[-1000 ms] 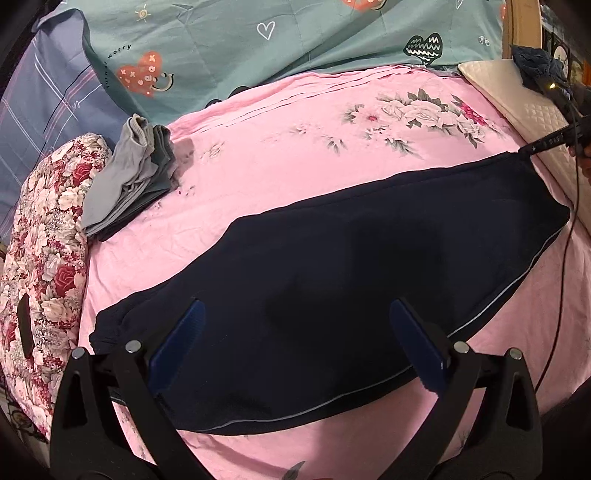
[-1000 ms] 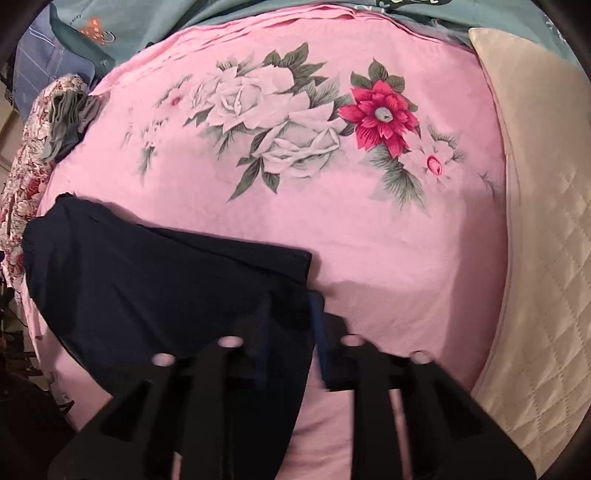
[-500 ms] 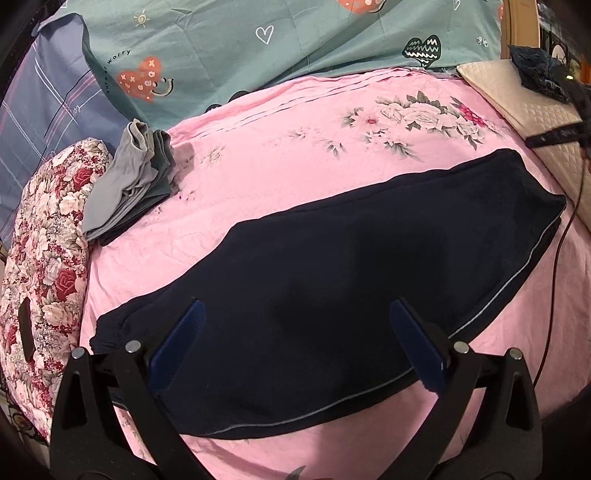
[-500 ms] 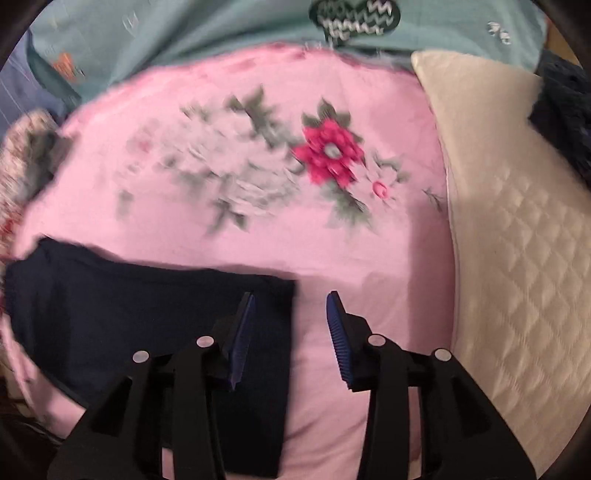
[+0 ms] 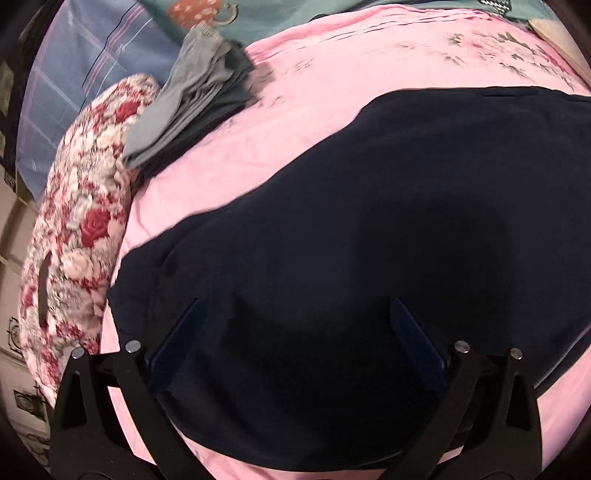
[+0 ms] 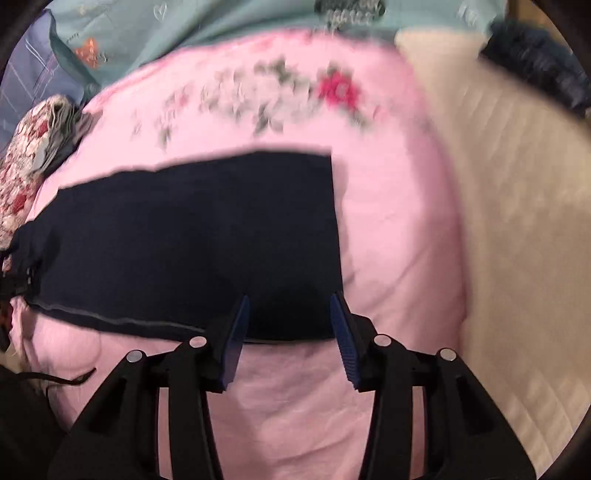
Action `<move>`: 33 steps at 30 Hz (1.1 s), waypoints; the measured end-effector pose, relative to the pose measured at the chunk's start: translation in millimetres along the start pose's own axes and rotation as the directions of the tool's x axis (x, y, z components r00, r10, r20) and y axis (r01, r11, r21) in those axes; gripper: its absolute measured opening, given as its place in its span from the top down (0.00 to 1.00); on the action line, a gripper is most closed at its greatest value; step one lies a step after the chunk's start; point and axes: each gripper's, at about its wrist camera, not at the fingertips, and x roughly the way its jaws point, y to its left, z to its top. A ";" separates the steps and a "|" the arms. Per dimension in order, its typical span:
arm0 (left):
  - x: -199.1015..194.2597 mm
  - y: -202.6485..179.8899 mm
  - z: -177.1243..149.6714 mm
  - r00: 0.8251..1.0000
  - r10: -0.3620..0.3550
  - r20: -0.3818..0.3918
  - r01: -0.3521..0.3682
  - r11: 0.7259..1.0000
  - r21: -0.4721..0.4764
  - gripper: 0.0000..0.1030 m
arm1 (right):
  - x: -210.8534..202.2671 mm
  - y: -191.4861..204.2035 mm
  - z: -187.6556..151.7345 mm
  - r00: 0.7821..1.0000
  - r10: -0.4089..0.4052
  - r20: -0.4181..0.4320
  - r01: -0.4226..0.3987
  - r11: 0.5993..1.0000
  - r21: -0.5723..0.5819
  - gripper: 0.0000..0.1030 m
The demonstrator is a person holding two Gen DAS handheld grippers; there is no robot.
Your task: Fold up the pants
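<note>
Dark navy pants lie flat on the pink floral bedsheet, folded lengthwise. My left gripper is open and empty, low over the pants' wide left part. In the right wrist view the pants stretch left, with their square right end near the middle. My right gripper is open and empty, at the pants' near right corner.
A stack of folded grey clothes rests beside a red floral cushion at the left. A cream quilted pillow lies to the right. A teal patterned quilt and a blue plaid pillow are at the back.
My right gripper let go of the pants' end, opened and drew back toward the near edge. My left gripper moved closer and lower over the pants.
</note>
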 end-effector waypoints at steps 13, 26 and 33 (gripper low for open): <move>-28.9 35.0 -10.1 0.996 -0.091 0.013 0.092 0.993 -0.076 0.02 | -4.3 -55.5 -74.6 0.974 0.176 0.144 -0.227 0.706 0.671 0.53; -76.3 2.8 15.0 0.986 -0.134 0.103 0.135 0.991 -0.002 0.02 | 36.8 -60.9 -61.9 0.923 0.219 0.317 -0.385 0.540 0.749 0.53; -81.0 -9.4 18.0 0.983 -0.145 0.111 0.147 0.989 -0.008 0.02 | 41.3 -60.2 -52.1 0.947 0.172 0.272 -0.320 0.586 0.744 0.73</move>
